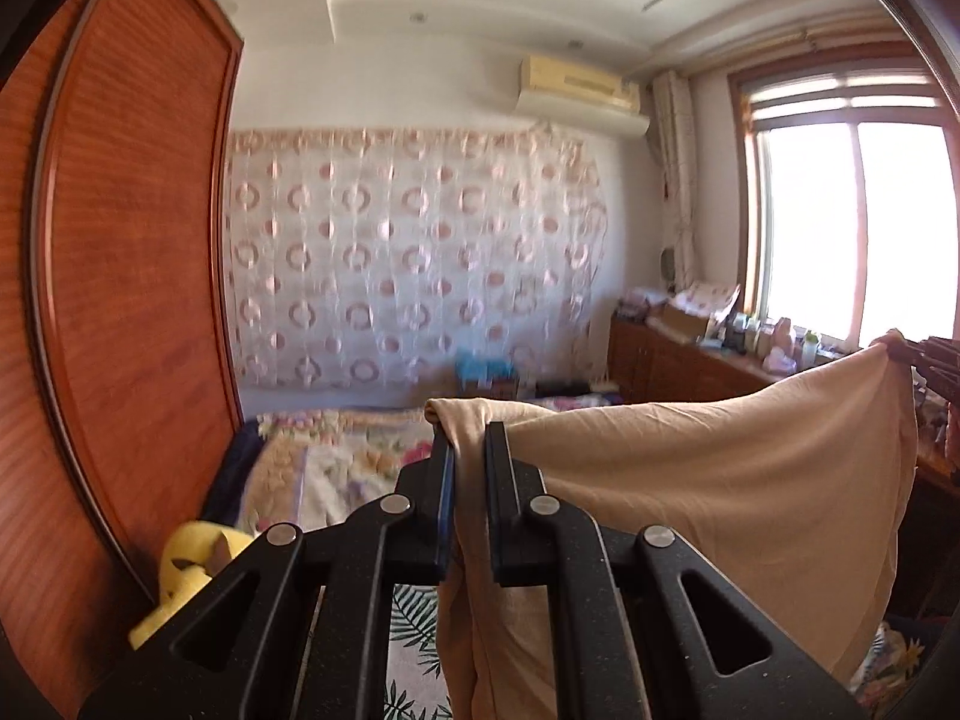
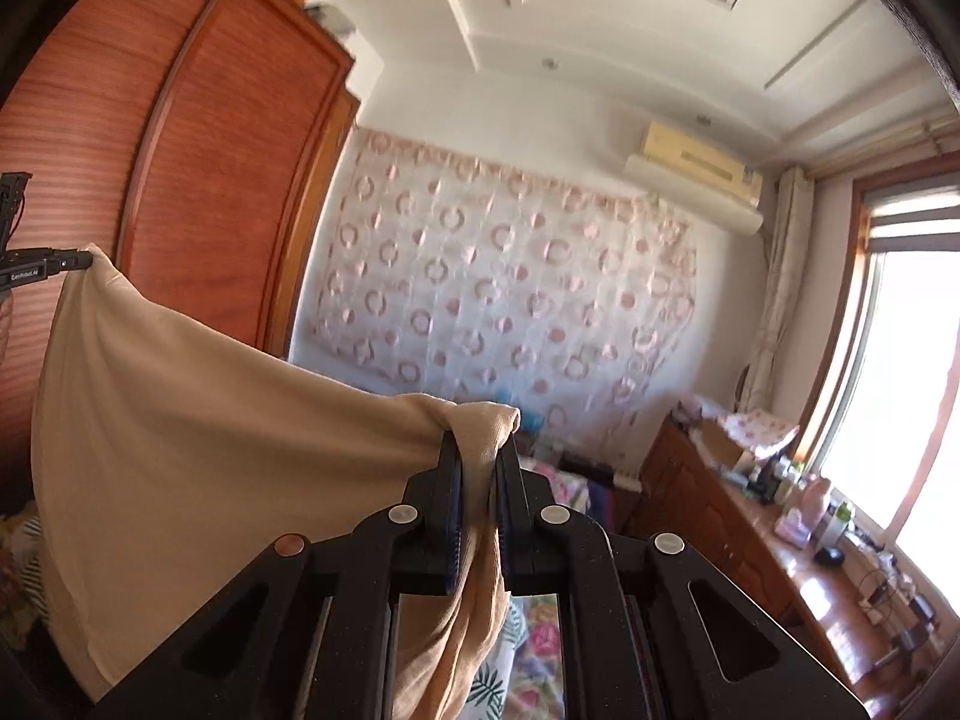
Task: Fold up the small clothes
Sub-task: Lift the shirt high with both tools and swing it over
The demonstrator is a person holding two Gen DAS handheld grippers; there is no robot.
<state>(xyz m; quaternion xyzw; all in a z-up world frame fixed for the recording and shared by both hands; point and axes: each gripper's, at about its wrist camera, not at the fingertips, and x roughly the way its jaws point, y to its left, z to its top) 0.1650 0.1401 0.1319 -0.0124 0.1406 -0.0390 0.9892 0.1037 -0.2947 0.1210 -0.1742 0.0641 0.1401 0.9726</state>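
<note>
A beige garment (image 1: 708, 480) hangs stretched in the air between my two grippers, above the bed. My left gripper (image 1: 468, 438) is shut on one top corner of it, and cloth bunches between its fingers. The right gripper shows at the far right of the left wrist view (image 1: 918, 354), pinching the other corner. In the right wrist view my right gripper (image 2: 480, 450) is shut on a corner of the garment (image 2: 198, 432), and the left gripper (image 2: 66, 264) holds the far corner at the left edge. The garment's lower part hangs out of sight.
A bed with a floral quilt (image 1: 342, 456) lies below and ahead. A tall wooden wardrobe (image 1: 132, 252) stands on the left. A wooden sideboard (image 2: 774, 546) crowded with bottles runs under the window on the right. A yellow soft toy (image 1: 180, 576) lies by the wardrobe.
</note>
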